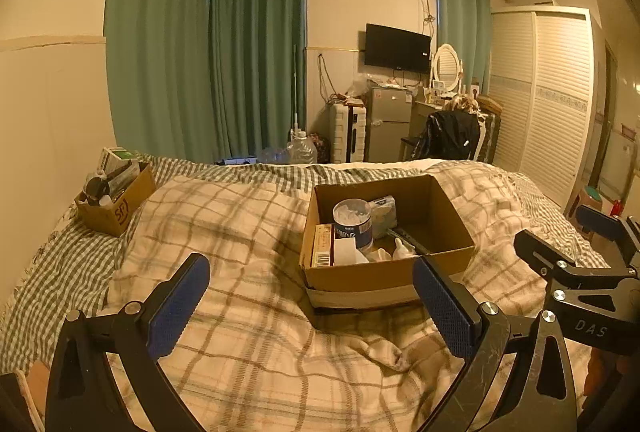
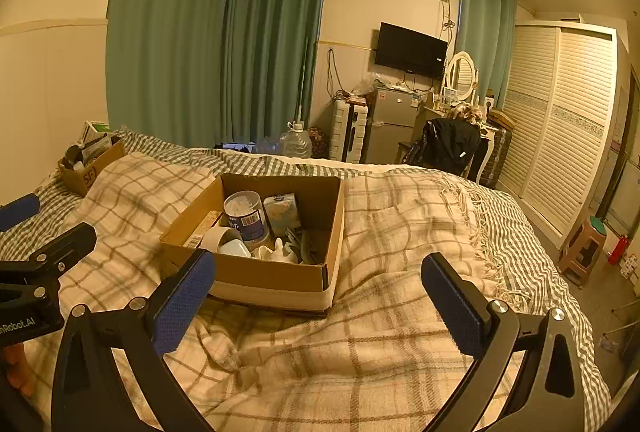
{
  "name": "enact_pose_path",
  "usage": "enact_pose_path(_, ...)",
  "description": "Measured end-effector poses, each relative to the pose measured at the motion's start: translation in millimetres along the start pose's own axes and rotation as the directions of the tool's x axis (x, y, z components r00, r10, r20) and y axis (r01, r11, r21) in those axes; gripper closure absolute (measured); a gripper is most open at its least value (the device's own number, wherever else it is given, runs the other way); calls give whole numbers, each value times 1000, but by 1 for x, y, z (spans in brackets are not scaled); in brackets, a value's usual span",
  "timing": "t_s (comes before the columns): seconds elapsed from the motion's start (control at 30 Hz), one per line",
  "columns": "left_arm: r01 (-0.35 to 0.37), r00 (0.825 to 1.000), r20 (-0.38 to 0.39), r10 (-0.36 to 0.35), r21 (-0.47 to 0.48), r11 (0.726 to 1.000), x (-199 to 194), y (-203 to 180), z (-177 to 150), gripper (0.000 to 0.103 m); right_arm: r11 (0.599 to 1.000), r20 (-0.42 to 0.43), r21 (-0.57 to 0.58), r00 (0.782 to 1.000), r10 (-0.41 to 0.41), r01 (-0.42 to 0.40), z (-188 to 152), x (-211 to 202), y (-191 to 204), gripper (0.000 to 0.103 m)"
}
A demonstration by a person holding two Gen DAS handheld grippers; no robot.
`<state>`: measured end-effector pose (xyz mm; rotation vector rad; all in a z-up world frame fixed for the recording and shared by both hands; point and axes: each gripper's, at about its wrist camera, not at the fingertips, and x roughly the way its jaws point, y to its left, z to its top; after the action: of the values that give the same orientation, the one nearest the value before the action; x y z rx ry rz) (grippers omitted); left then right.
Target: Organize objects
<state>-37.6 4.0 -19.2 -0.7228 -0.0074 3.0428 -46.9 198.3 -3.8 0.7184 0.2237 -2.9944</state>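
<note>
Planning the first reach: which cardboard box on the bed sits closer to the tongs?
The larger open cardboard box holding the white canister; the smaller box sits far off by the wall.

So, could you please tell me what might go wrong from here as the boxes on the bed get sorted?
1. The large cardboard box sits on a rumpled plaid blanket, so pushing or lifting one side may tip it.
2. Inside, the blue-labelled canister stands upright among loose items; reaching beside it could knock it over.
3. The small cardboard box sits near the bed's far corner, piled above its rim; contents may spill.
</note>
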Motion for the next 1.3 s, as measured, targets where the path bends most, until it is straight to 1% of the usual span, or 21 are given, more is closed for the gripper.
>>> enact_pose_path(0.53,-8,1000,-8,8,23,1000,3,-3,-3,0,1000,-3,-3,1000,-7,7,-2,1,-1,0)
enact_pose_path(0.77,-11,1000,3,11,21,1000,2,-3,-4,0,1000,-4,0,1000,-10,10,-2,1,-3,0)
enact_pose_path(1.3,-14,1000,-2,14,14,1000,1,0,-4,0,1000,-10,-4,1000,-10,10,-3,2,-2,0)
